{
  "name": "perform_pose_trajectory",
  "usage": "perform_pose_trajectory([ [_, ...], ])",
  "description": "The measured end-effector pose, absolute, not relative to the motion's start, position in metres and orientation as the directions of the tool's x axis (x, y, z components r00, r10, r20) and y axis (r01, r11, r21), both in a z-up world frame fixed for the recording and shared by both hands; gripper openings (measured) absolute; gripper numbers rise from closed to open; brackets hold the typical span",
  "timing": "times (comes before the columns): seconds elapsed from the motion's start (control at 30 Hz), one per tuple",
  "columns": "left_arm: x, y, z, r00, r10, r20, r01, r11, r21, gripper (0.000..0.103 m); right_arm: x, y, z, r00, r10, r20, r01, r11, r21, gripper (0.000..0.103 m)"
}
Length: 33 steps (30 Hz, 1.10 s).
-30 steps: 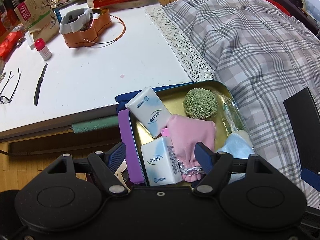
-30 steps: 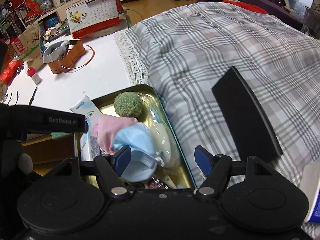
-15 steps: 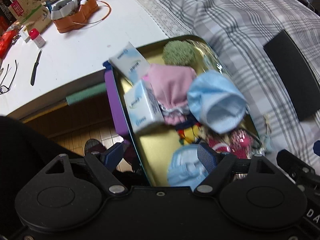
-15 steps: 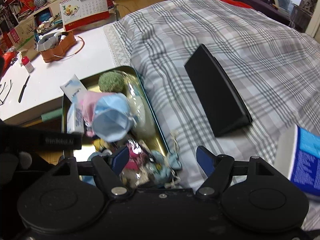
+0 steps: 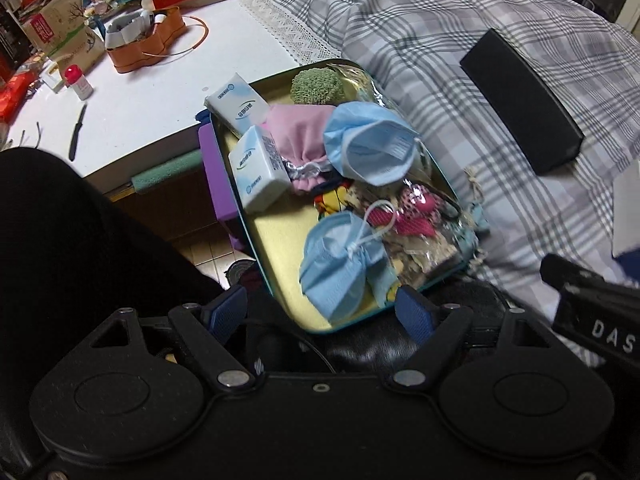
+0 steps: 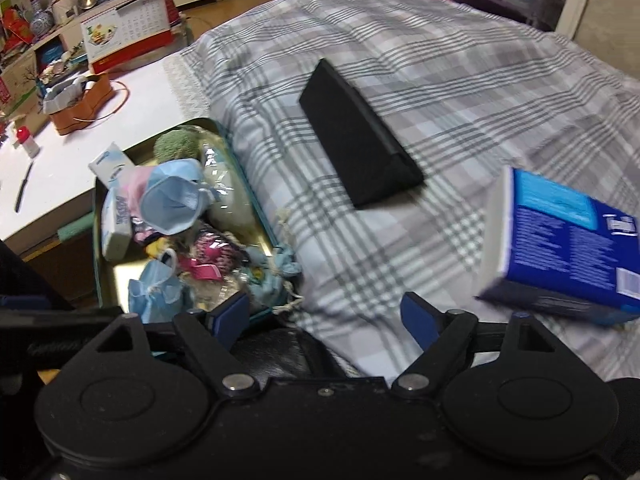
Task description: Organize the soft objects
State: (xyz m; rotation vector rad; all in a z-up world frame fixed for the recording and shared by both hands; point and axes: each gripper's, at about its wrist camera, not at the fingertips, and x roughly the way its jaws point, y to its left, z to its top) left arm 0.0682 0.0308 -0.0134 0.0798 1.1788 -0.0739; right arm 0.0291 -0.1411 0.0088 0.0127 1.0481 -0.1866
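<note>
A gold tin tray [image 5: 276, 236] with a teal rim holds soft things: two blue face masks [image 5: 368, 148] [image 5: 340, 268], a pink cloth pouch [image 5: 304, 136], a green knitted ball [image 5: 314, 86], two tissue packs [image 5: 258, 174] and small patterned pouches [image 5: 412, 212]. The tray also shows in the right wrist view [image 6: 120, 276]. My left gripper [image 5: 320, 314] is open and empty, just short of the tray's near edge. My right gripper [image 6: 324, 314] is open and empty over the plaid bedspread, right of the tray.
A black case [image 6: 356, 132] lies on the plaid bedspread [image 6: 460, 92]. A blue box [image 6: 568, 244] lies at the right. A white desk [image 5: 152, 88] at the left holds an orange container [image 5: 148, 46], a red-capped bottle [image 5: 78, 82] and a knife [image 5: 76, 132].
Both grippers have pulled back and up from the tray. More of the tray's near end and the bed now shows. The blue box has come into the right wrist view.
</note>
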Motion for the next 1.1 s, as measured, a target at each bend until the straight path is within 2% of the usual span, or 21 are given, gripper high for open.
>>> perform_pose_trajectory([
  [0.23,0.039,0.023,0.0,0.409,-0.005,-0.912,0.082,0.996,0.031,0.078,0.004,-0.146,0.021,0.541,-0.152,-0.827,0.15,0.985,-0.084,0.097],
  [0.43,0.016,0.019,0.007,0.424,0.019,-0.906,0.058,0.997,0.048,0.079,-0.012,-0.155,0.025,0.561,-0.186,-0.807,0.178,0.979,-0.102,0.098],
  [0.53,0.009,0.016,0.007,0.426,0.03,-0.904,0.049,0.997,0.057,0.084,-0.015,-0.161,0.025,0.556,-0.197,-0.807,0.191,0.976,-0.106,0.102],
  [0.57,0.006,0.016,0.007,0.428,0.03,-0.903,0.049,0.997,0.056,0.086,-0.016,-0.162,0.025,0.554,-0.199,-0.809,0.192,0.975,-0.109,0.102],
  [1.1,-0.002,0.021,0.011,0.449,0.009,-0.893,0.033,0.999,0.026,0.088,-0.019,-0.155,0.022,0.545,-0.2,-0.814,0.173,0.977,-0.123,0.102],
])
